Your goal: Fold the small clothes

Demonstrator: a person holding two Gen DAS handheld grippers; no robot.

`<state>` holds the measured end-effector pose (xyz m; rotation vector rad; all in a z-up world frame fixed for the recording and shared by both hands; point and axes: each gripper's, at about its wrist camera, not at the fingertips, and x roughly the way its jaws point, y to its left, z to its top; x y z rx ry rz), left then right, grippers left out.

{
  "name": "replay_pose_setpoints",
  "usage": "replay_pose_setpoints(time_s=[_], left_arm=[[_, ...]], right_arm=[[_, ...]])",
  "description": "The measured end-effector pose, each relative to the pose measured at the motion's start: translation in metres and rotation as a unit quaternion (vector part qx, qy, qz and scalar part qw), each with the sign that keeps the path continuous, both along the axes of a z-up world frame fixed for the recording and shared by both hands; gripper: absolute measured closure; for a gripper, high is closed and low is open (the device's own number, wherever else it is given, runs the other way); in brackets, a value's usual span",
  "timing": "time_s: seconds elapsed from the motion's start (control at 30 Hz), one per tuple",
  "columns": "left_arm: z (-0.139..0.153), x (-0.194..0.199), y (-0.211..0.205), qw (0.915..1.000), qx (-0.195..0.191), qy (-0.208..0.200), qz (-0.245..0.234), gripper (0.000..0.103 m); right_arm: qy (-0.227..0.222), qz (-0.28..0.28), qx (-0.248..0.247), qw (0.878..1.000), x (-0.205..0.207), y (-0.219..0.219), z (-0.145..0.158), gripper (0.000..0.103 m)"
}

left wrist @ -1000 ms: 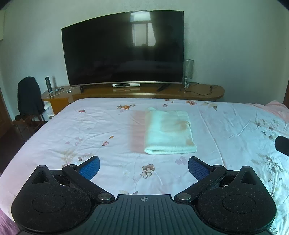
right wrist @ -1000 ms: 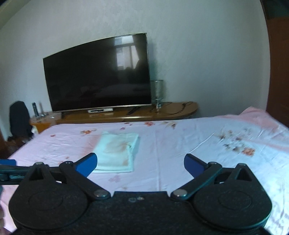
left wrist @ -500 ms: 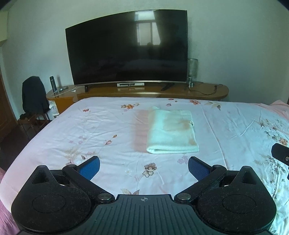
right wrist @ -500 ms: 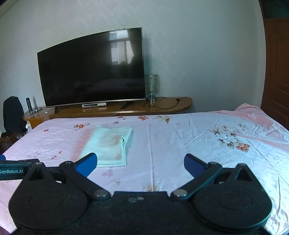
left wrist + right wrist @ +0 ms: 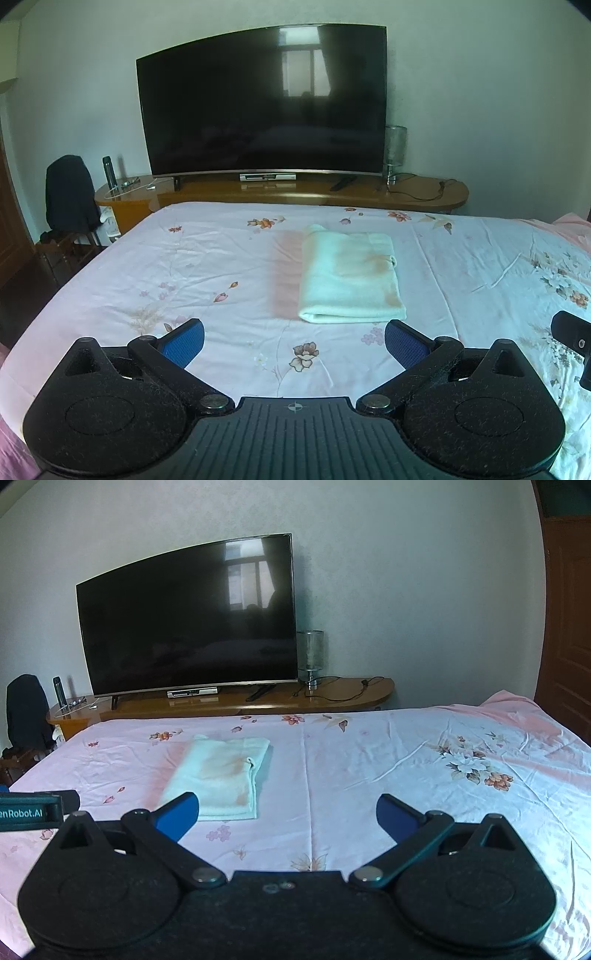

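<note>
A pale mint-white cloth (image 5: 351,277) lies folded into a neat rectangle on the pink floral bed sheet (image 5: 207,266); it also shows in the right wrist view (image 5: 221,775). My left gripper (image 5: 294,341) is open and empty, held above the sheet just in front of the cloth's near edge. My right gripper (image 5: 288,814) is open and empty, to the right of the cloth and nearer than it. The left gripper's body shows at the left edge of the right wrist view (image 5: 33,810).
A large curved TV (image 5: 262,110) stands on a low wooden bench (image 5: 295,192) beyond the bed's far edge. A glass lamp (image 5: 395,151) and cables sit on the bench. A dark chair (image 5: 70,199) stands at the left, a wooden door (image 5: 569,627) at the right.
Both grippers have pulled back and risen slightly from the cloth; the view tilts up. The folded cloth has not moved. Both jaws stay open.
</note>
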<state>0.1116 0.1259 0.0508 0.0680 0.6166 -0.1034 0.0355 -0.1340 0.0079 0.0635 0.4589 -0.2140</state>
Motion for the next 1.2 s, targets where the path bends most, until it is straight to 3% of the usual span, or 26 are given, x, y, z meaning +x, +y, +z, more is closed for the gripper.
replay_pose_setpoints(time_s=[1.2], left_arm=[[-0.003,0.015,0.007,1.0000,-0.005,0.001,0.002,0.000]], right_arm=[[0.010,0.002,0.003,1.000,0.012,0.005,-0.004,0.001]])
